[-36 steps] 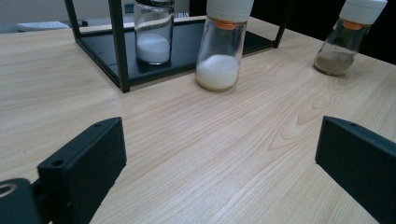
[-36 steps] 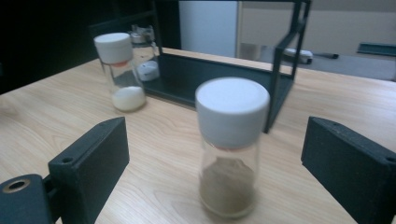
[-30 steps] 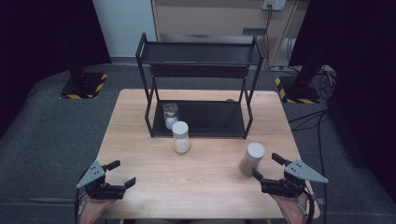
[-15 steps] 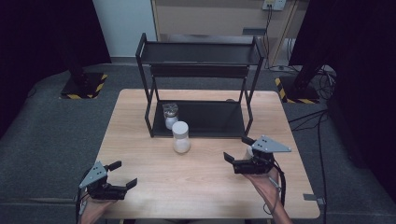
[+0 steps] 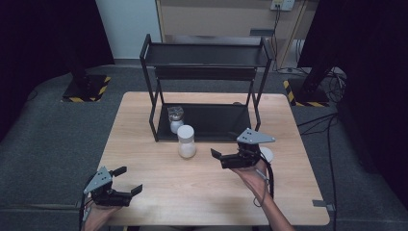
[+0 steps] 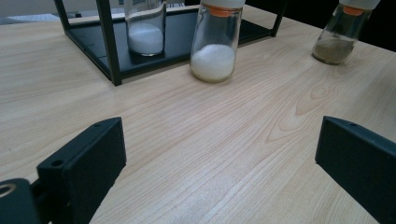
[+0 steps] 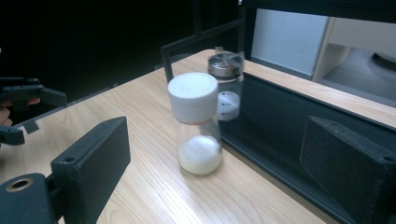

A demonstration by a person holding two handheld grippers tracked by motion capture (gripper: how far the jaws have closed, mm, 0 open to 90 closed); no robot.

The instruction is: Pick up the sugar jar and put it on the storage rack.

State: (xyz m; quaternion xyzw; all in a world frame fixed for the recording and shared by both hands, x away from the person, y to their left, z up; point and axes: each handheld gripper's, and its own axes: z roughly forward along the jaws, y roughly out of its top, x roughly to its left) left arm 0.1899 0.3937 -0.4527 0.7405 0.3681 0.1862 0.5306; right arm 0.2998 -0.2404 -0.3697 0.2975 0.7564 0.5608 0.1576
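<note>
Salt-like white powder filled the bottom of the white-capped jar (image 5: pixel 186 141), which stood upright on the worktop (image 5: pixel 159 192) just in front of the black rack (image 5: pixel 207 53), outside its lower tray. In the right gripper view the jar (image 7: pixel 196 123) sat between the two black jaws but farther off, not touched by either. The right hand-held gripper (image 5: pixel 226 158) hovered to the right of the jar, near it yet apart, its jaws spread wide and holding nothing, pointed toward the jar. Behind the jar, inside the rack's lower tray at its left front corner, stood a second glass jar with a metal lid (image 5: pixel 175 119), also part filled with white powder; in the right gripper view it (image 7: pixel 225 86) appeared just beyond the white-capped one. A third jar with brownish contents (image 6: pixel 338 39) stood on the worktop to the right of the white-capped jar, seen in the left gripper view; in the high view its pale cap (image 5: pixel 266 154) peeked out just behind the right hand-held gripper. The left hand-held gripper (image 5: pixel 126 180) rested well apart from the jar, near the worktop's front left corner, jaws likewise wide open and empty.
</note>
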